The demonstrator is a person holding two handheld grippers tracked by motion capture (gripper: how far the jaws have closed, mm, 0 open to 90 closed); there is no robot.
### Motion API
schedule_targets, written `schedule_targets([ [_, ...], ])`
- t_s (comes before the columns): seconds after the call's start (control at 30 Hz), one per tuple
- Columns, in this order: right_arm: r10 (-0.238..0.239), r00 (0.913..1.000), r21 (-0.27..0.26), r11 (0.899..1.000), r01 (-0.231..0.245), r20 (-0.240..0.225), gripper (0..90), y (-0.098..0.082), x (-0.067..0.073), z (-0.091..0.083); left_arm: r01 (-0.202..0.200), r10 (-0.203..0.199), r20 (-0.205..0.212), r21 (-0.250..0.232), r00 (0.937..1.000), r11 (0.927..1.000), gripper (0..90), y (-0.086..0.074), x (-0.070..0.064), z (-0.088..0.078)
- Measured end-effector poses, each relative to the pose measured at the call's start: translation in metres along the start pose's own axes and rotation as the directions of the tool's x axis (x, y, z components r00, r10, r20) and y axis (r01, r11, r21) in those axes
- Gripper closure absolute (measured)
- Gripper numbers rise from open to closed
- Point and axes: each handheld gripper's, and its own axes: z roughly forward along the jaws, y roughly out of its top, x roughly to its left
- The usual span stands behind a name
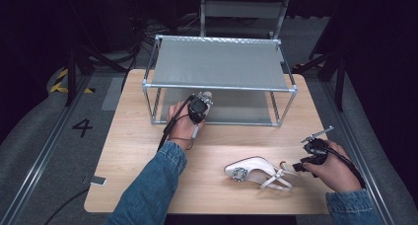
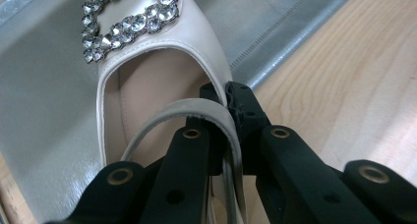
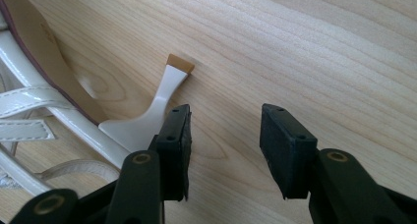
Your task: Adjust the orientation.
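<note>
A cream slingback shoe (image 2: 162,52) with a rhinestone buckle (image 2: 128,17) hangs over the grey lower shelf (image 2: 44,111) of the metal rack (image 1: 219,87). My left gripper (image 2: 228,111) is shut on its heel strap (image 2: 196,106). From above, that gripper (image 1: 202,102) sits at the rack's front left with the shoe's toe (image 1: 207,95) poking out past it. The matching shoe (image 1: 256,171) lies on its side on the wooden table (image 1: 148,175) at front right. My right gripper (image 3: 223,123) stands open just beside its heel (image 3: 169,81), which lies outside the left jaw; nothing is between the pads.
The rack has a grey fabric top shelf (image 1: 217,62) and takes up the table's far half. A small flat device (image 1: 97,180) lies at the table's front left edge. A metal chair (image 1: 244,10) stands behind the rack. Bare wood (image 3: 319,47) spreads around the right gripper.
</note>
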Motion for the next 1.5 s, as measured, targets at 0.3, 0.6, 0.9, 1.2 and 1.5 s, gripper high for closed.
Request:
schedule_targets([
  [0.3, -0.009, 1.0000, -0.003, 1.000, 0.009, 0.003, 56.3, 0.000, 0.004, -0.001, -0.037, 0.037, -0.005, 0.012, 0.9993, 0.9992, 85.6, 0.012, 0.010, 0.010],
  [0.6, -0.023, 0.9997, -0.009, 1.000, 0.023, 0.001, 56.4, 0.000, 0.006, -0.001, -0.042, 0.043, -0.017, 0.053, 0.9989, 0.9977, 83.3, 0.024, 0.014, 0.024],
  [0.9, -0.036, 0.9993, 0.001, 0.999, 0.035, 0.010, 55.6, 0.000, 0.008, -0.001, 0.020, -0.018, 0.024, -0.049, 0.9995, 0.9986, 53.0, 0.016, 0.009, 0.017],
  [1.2, -0.044, 0.9989, -0.002, 0.999, 0.044, 0.016, 54.8, 0.003, 0.011, 0.002, 0.089, -0.081, 0.065, -0.136, 0.9946, 0.9867, 49.8, -0.002, 0.000, -0.009],
  [1.5, -0.043, 0.9990, -0.004, 0.999, 0.043, 0.011, 53.9, 0.006, 0.011, 0.003, 0.095, -0.082, 0.062, -0.249, 0.9947, 0.9638, 46.1, -0.019, -0.003, -0.050],
])
